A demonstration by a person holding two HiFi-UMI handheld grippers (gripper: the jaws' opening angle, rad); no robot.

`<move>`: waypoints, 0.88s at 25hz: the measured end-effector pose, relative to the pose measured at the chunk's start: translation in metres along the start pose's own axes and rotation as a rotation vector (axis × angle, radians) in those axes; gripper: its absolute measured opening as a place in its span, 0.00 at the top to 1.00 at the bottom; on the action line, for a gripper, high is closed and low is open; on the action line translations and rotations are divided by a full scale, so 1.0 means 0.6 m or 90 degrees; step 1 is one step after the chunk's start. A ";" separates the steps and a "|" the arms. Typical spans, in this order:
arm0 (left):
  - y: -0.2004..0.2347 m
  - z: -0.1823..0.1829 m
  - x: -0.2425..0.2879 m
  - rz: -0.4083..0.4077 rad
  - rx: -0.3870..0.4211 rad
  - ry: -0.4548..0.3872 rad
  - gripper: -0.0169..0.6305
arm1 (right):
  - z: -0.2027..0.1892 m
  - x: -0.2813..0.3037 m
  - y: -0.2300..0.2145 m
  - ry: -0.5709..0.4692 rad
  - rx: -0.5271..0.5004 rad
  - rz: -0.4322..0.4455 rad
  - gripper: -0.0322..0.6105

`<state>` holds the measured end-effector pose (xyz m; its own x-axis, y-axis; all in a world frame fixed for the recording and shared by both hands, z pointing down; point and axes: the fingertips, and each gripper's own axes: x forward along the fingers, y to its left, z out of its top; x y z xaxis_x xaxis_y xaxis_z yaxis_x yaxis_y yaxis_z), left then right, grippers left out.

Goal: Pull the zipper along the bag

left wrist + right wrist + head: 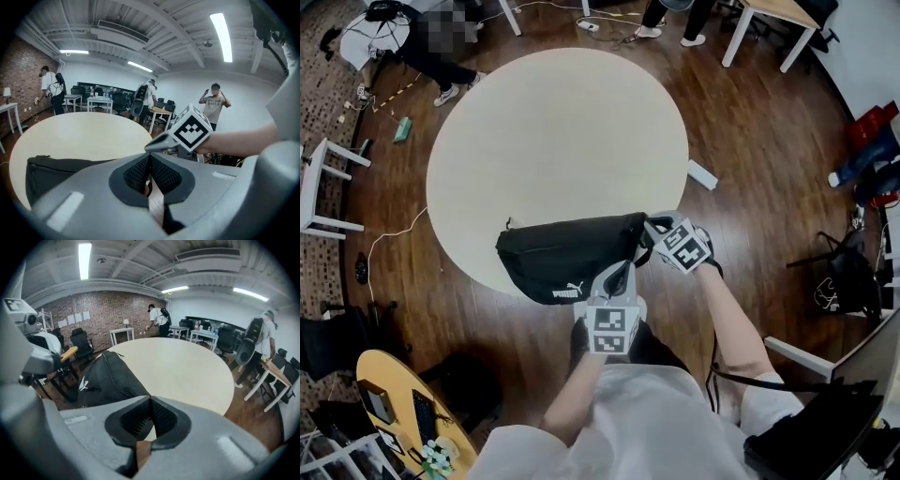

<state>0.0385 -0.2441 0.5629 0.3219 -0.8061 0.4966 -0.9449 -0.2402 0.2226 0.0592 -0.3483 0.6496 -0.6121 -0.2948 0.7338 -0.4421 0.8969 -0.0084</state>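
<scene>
A black waist bag (567,255) with a white logo lies at the near edge of the round beige table (558,131). My left gripper (623,272) is at the bag's near right corner. Its pads (159,173) are pressed together, and I cannot tell whether anything thin is caught between them. My right gripper (650,230) is at the bag's right end, also shut, with nothing visible between its pads (161,418). The right gripper view has the bag (108,380) to the left of the jaws, its zipper line running along the top. The left gripper view shows the bag (51,171) low on the left and the right gripper's marker cube (192,131) just ahead.
A seated person (441,56) and cables lie on the wood floor beyond the table. White tables (769,23) stand at the back, a white stool (323,187) at the left, a small yellow table (394,403) near left. Several people (213,105) stand further off in the room.
</scene>
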 end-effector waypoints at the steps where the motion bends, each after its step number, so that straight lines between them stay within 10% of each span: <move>1: 0.001 -0.014 0.012 0.001 -0.003 0.019 0.95 | -0.005 0.022 -0.002 0.022 -0.009 0.014 0.96; 8: 0.005 -0.090 0.084 0.051 -0.013 0.099 0.95 | -0.071 0.134 -0.014 0.162 -0.027 0.096 0.96; 13: 0.008 -0.123 0.132 0.067 -0.058 0.146 0.77 | -0.096 0.149 -0.025 0.245 0.013 0.121 0.96; 22: 0.043 -0.155 0.218 0.154 -0.110 0.204 0.63 | -0.092 0.149 -0.021 0.276 0.035 0.161 0.96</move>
<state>0.0618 -0.3052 0.7115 0.1200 -0.6124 0.7813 -0.9802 0.0518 0.1912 0.0461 -0.3679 0.7531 -0.3805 0.1042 0.9189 -0.3556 0.9008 -0.2494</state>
